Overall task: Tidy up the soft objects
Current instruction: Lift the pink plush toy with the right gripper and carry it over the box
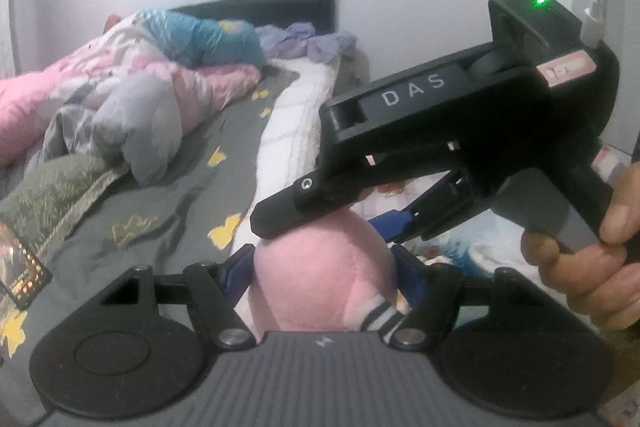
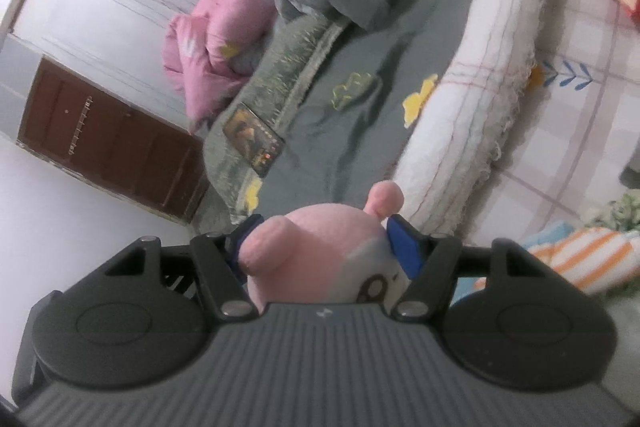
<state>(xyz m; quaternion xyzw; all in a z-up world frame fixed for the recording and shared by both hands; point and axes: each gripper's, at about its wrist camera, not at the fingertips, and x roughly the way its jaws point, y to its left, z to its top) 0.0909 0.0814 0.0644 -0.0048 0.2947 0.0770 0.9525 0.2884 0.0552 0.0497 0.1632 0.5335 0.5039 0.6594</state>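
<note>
1. Left gripper (image 1: 325, 281) holds a pink plush toy (image 1: 320, 275) between its blue pads, which press into the toy from both sides; a striped sock end of the toy pokes out near the right pad.
2. Right gripper (image 2: 320, 255) is clamped on the same kind of pink plush, seemingly the same toy (image 2: 316, 247) at its head end, where a printed eye and 2 small stubs show. In the left wrist view, the right gripper (image 1: 340, 223) comes in from the right and sits over the toy, a hand (image 1: 588, 259) on its handle.
3. My reading of the step: the toy is in a 2-handed carry, off the bed (image 1: 168, 195), on its way to wherever the soft things are being gathered.
4. Beyond the toy lies the grey bed cover with yellow prints; past the toy and to its left is a heap of pink and grey quilts (image 1: 100, 95), and furthest from the toy a lilac cloth (image 1: 316, 43) by the headboard.
5. Next, both grips would need to stay even while the toy travels, since a soft body can squeeze out. Where it should be set down I cannot tell; the open bed cover just beyond the toy looks the likeliest spot.
</note>
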